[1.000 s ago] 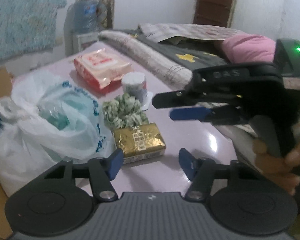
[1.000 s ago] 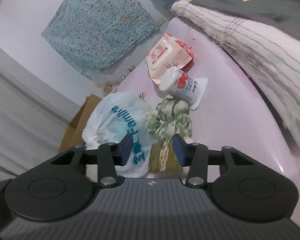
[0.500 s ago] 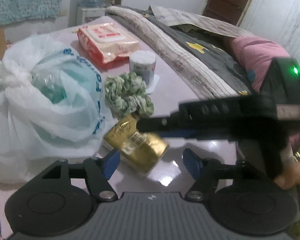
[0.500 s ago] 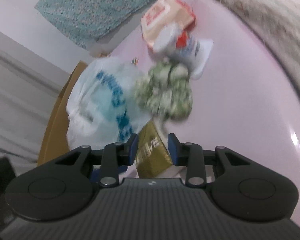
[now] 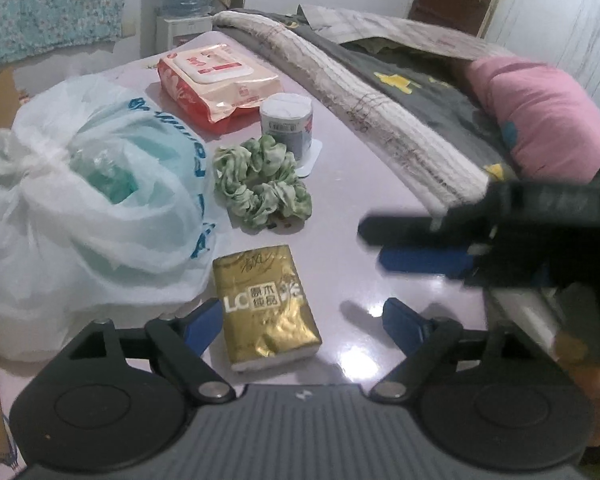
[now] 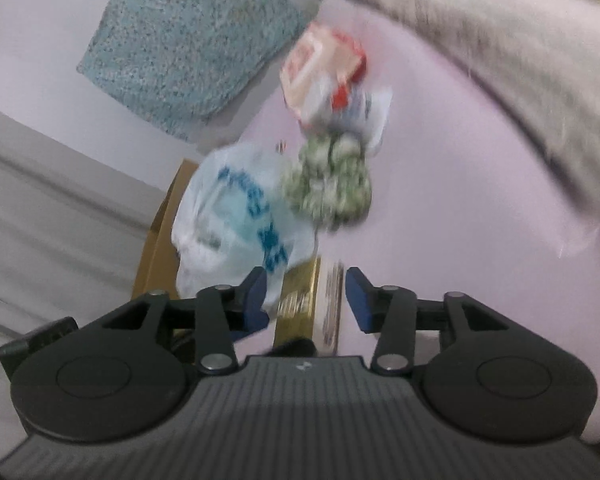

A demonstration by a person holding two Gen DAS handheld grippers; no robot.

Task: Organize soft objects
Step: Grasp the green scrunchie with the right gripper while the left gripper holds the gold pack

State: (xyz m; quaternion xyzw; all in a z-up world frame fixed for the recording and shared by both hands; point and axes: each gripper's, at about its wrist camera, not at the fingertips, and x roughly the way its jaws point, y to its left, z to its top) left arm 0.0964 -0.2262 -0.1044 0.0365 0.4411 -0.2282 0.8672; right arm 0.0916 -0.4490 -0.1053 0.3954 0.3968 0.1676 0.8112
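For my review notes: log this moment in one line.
gold tissue pack on table | left gripper opening | right gripper opening, pads clear

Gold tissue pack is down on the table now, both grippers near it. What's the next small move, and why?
Probably draw the right gripper back. Its jaws are opening and no longer press the gold tissue pack, which lies flat on the table beside the white bag; the left gripper is also opening.

Black plastic left gripper [image 5: 296,320] with blue-padded fingers [image 5: 202,324]; silver pivot screws; two round discs flanking a ribbed grey body; matching black right gripper [image 6: 306,298], blue pads likewise.
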